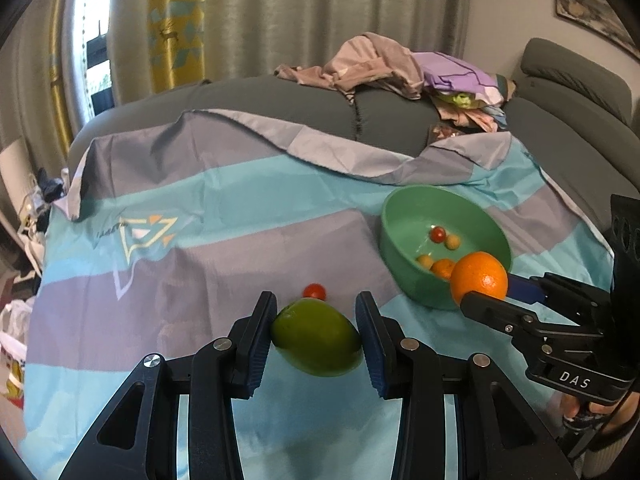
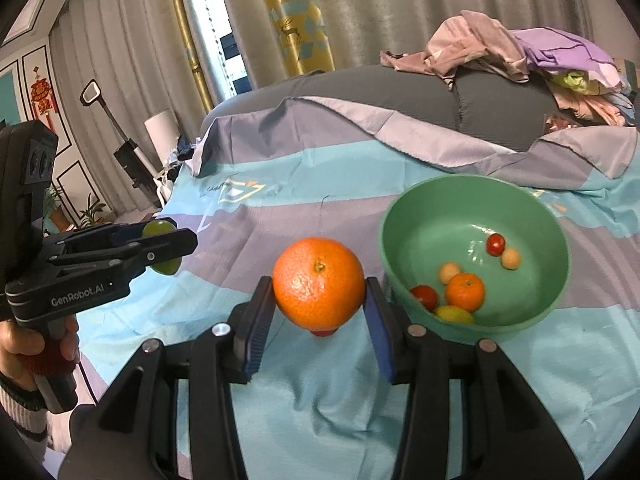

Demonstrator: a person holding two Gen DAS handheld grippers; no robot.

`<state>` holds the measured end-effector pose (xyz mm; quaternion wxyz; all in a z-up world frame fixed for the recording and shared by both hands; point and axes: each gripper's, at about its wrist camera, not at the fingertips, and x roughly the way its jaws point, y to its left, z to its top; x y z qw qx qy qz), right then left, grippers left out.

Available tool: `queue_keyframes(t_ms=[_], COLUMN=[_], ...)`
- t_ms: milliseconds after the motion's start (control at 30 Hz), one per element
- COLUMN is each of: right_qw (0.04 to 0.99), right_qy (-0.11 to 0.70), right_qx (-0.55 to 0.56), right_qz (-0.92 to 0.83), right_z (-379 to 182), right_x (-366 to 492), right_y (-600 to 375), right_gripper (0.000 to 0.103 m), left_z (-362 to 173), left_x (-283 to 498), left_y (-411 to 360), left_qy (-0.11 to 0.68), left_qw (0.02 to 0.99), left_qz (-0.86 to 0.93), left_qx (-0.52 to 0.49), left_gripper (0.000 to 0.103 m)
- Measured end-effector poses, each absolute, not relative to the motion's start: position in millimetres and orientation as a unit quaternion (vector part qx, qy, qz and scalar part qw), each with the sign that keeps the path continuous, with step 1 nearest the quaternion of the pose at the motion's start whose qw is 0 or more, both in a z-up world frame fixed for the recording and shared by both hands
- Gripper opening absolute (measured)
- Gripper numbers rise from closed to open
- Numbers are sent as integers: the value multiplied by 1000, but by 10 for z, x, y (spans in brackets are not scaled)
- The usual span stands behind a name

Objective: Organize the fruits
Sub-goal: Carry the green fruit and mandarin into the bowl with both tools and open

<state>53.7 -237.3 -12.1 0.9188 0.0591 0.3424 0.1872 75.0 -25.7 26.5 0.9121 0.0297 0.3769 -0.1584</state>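
Note:
My left gripper [image 1: 316, 334] is shut on a green mango [image 1: 318, 338] and holds it above the striped cloth; it also shows in the right wrist view [image 2: 162, 248]. My right gripper [image 2: 320, 300] is shut on a large orange [image 2: 319, 283], held just left of the green bowl [image 2: 532, 208]; in the left wrist view the orange [image 1: 479, 280] hangs at the bowl's [image 1: 404, 216] near rim. The bowl holds several small fruits, among them a small orange [image 2: 465, 292] and a cherry tomato [image 2: 495, 244]. A cherry tomato [image 1: 314, 291] lies on the cloth beyond the mango.
A blue and grey striped cloth [image 1: 200, 264] covers the grey sofa seat [image 1: 280, 100]. A heap of clothes [image 1: 400, 64] lies at the back right. Curtains [image 1: 260, 12] hang behind. A standing floor tool [image 2: 120, 136] is at the far left.

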Motion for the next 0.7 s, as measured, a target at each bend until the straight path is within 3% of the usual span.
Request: queue_keyframes(t_ms=[700], right_qw=[933], right_qy=[334], right_qx=[83], right_qz=[106], right_z=[-174], right_x=[742], right_y=[-3062], right_gripper=[45], left_z=[338], left_x=[1136], left_y=[-1150], left_qy=[349], left_qw=[905], left_qz=[-240], left_qx=[53], left_gripper=[41])
